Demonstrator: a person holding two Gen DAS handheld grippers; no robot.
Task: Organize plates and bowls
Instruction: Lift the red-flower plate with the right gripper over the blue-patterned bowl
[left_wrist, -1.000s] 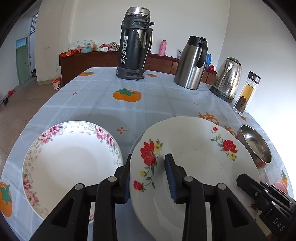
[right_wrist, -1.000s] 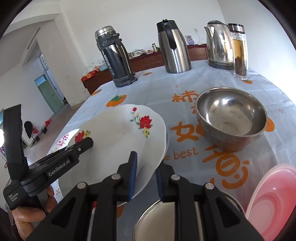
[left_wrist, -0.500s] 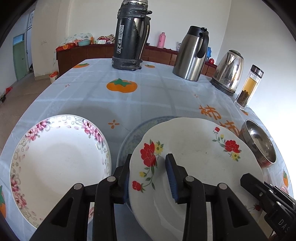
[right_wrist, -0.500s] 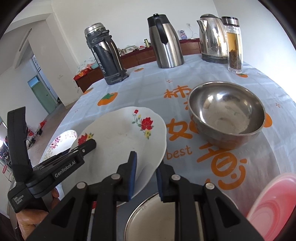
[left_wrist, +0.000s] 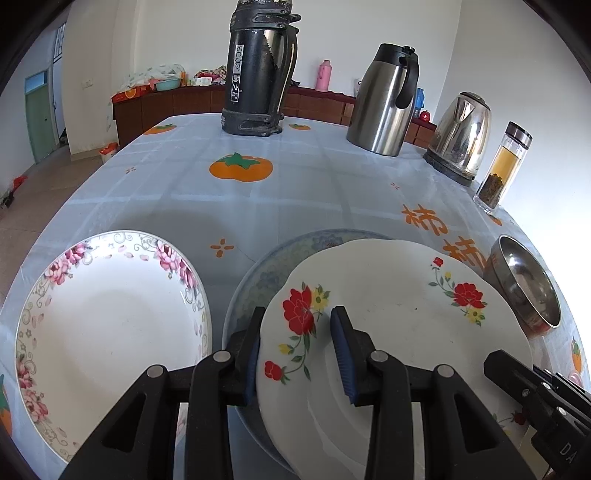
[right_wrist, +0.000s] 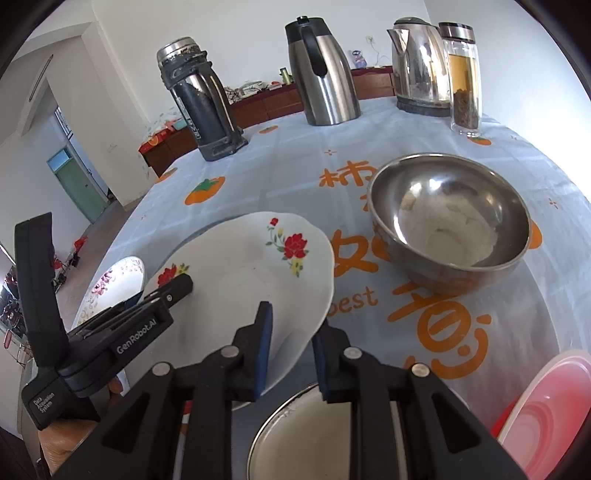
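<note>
A white plate with red flowers sits over a blue-patterned plate, tilted. My left gripper straddles its left rim with a wide gap between the pads. My right gripper straddles its right rim, jaws also apart. A white plate with a pink floral rim lies to the left. A steel bowl stands to the right, and another steel bowl lies under my right gripper.
A black thermos, a steel carafe, an electric kettle and a glass tea bottle stand at the table's far side. A pink plastic bowl lies at the right front.
The red-flower plate has come down onto the blue-patterned plate. My right gripper's jaws have opened wider around its rim. Both grippers moved slightly forward.
</note>
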